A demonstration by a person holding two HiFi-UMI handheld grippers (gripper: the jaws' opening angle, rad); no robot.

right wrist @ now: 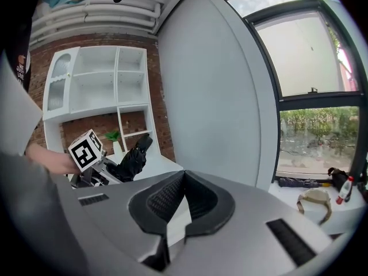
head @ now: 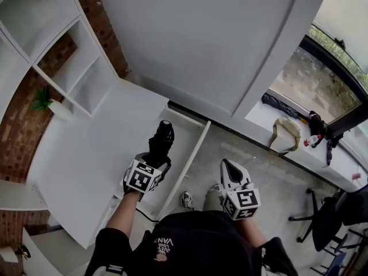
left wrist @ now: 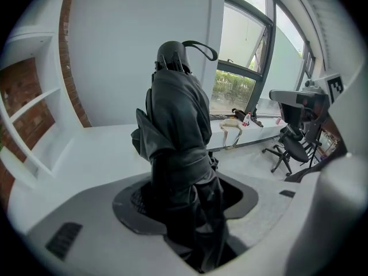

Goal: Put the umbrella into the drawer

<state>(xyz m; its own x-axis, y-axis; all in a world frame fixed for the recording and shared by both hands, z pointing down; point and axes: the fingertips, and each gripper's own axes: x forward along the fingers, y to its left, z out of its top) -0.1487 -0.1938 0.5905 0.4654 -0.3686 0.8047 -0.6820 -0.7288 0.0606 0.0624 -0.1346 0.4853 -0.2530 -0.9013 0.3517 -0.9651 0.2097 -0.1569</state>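
My left gripper is clamped on the folded black umbrella, which is held over the open white drawer. Near centre, my shirt print is partly legible: "VAN". Right of the drawer, my right gripper is closed and empty.

Over the open white drawer, the lower end of the black folded cloth umbrella is hidden behind the left gripper, which also covers part of the drawer's left rim. In the left gripper view the cloth covers most of both pads and runs off the bottom edge. Well right of the drawer, the items on the white window ledge are too small to name, and the black office chair is cut off at the edge.
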